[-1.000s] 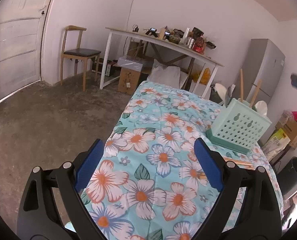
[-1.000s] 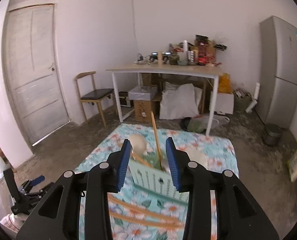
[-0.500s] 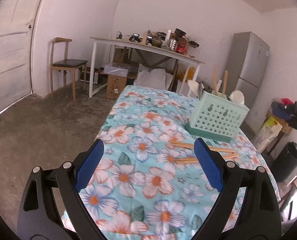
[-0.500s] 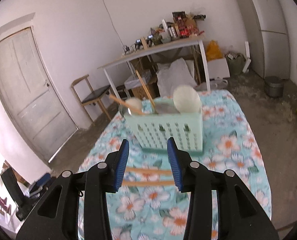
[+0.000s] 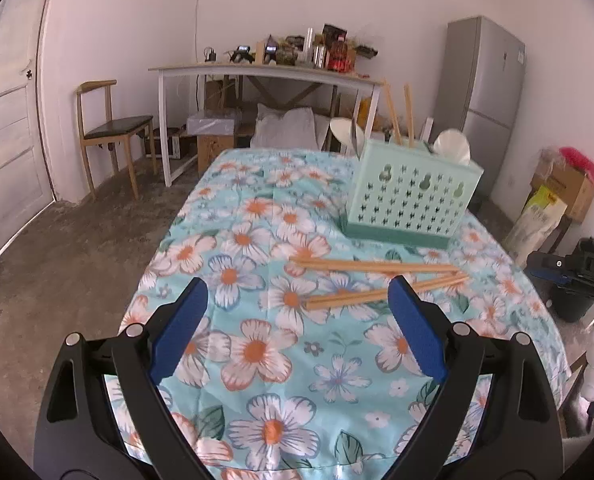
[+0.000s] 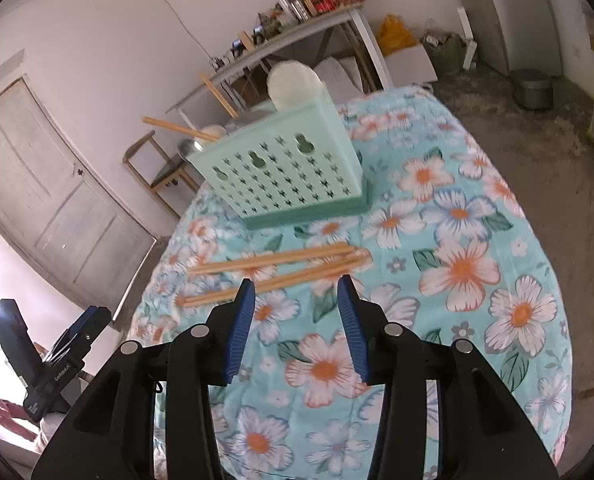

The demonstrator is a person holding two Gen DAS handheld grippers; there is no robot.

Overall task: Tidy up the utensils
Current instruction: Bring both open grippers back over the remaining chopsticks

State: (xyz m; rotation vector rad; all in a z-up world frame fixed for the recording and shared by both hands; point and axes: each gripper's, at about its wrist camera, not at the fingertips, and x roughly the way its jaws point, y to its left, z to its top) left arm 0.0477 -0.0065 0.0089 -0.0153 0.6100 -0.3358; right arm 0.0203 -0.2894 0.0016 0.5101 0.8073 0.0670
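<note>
Both views bright, soft daylight with a pinkish cast on the walls. Shadows faint; only a soft one under the caddy (image 5: 413, 196). Heavy fisheye: black corners, door (image 6: 53, 204) and fridge (image 5: 481, 96) bowed. Right view slightly motion-smeared, glare blob at bottom left. Left view sharp mid-frame, softer toward the edges.

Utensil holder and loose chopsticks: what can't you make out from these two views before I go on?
- Utensil holder: inside compartments hidden by its perforated wall, both views.
- Chopsticks on the cloth: exact count unclear where they overlap; right gripper fingertip covers part.
- Left gripper: cut off by the left edge in the right view.
</note>
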